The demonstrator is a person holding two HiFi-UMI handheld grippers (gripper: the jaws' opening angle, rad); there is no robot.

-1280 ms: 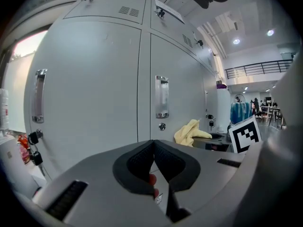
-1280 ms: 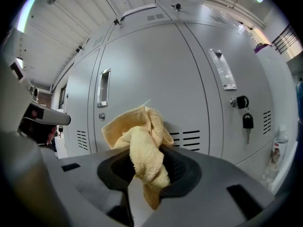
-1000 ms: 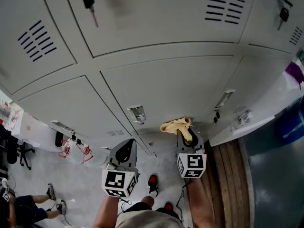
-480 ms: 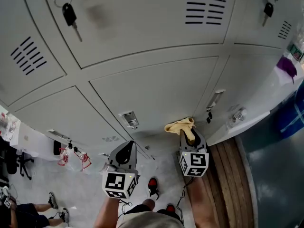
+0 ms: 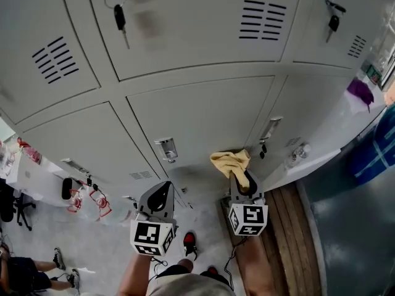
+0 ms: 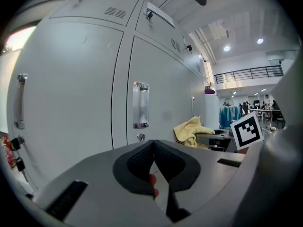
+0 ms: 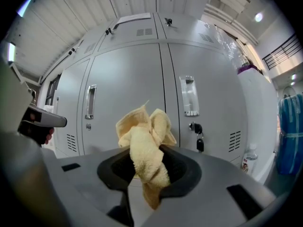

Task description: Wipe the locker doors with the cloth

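Observation:
Grey locker doors (image 5: 203,113) fill the head view, seen steeply from above. My right gripper (image 5: 241,182) is shut on a bunched yellow cloth (image 5: 231,162), held in front of a lower door beside its handle (image 5: 270,128). In the right gripper view the cloth (image 7: 147,145) sticks up from my right gripper (image 7: 149,169), with the door (image 7: 128,84) a short way beyond it. My left gripper (image 5: 162,197) hangs to the left, shut and empty. In the left gripper view the left gripper (image 6: 153,148) has its pads pressed together, facing a door handle (image 6: 140,105).
Keys hang from upper locks (image 5: 119,17) (image 5: 333,22) and from a lower lock (image 7: 199,143). A plastic bottle (image 5: 295,155) stands by the locker base. Wooden planks (image 5: 278,227) lie on the floor at right. A blue object (image 5: 379,143) stands at far right, a seated person (image 5: 24,273) at lower left.
The head view has swung, so the lockers sit differently in frame. Both grippers keep almost the same place below, and the right one still holds the cloth.

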